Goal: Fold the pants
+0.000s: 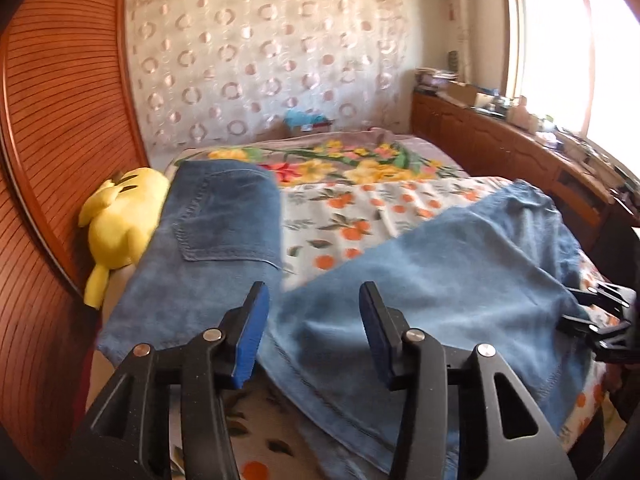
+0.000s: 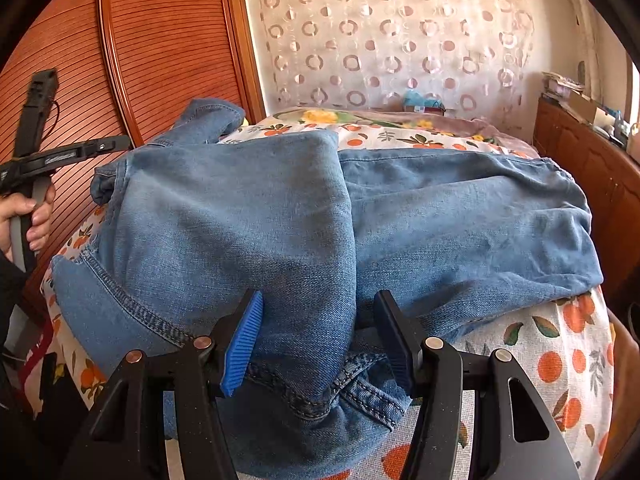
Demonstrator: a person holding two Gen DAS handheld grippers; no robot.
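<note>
Blue jeans (image 1: pixel 440 272) lie across the bed. Their seat, with a back pocket (image 1: pixel 224 216), is at the left, and a leg runs to the right. My left gripper (image 1: pixel 312 292) hovers open just above the denim near the middle, with nothing between its blue pads. In the right wrist view the jeans (image 2: pixel 240 208) are doubled over, one layer on another. My right gripper (image 2: pixel 319 300) is open, with the folded hem lying between its fingers and a dark gap at the right finger. In the left wrist view the right gripper (image 1: pixel 588 308) shows at the jeans' right edge.
A yellow plush toy (image 1: pixel 120 220) lies at the bed's left side against a wooden slatted door (image 1: pixel 60 120). The orange-print sheet (image 1: pixel 340 216) and a floral blanket (image 1: pixel 340 160) cover the bed. A cluttered wooden cabinet (image 1: pixel 500 140) runs under the window. A hand (image 2: pixel 32 216) grips the left tool.
</note>
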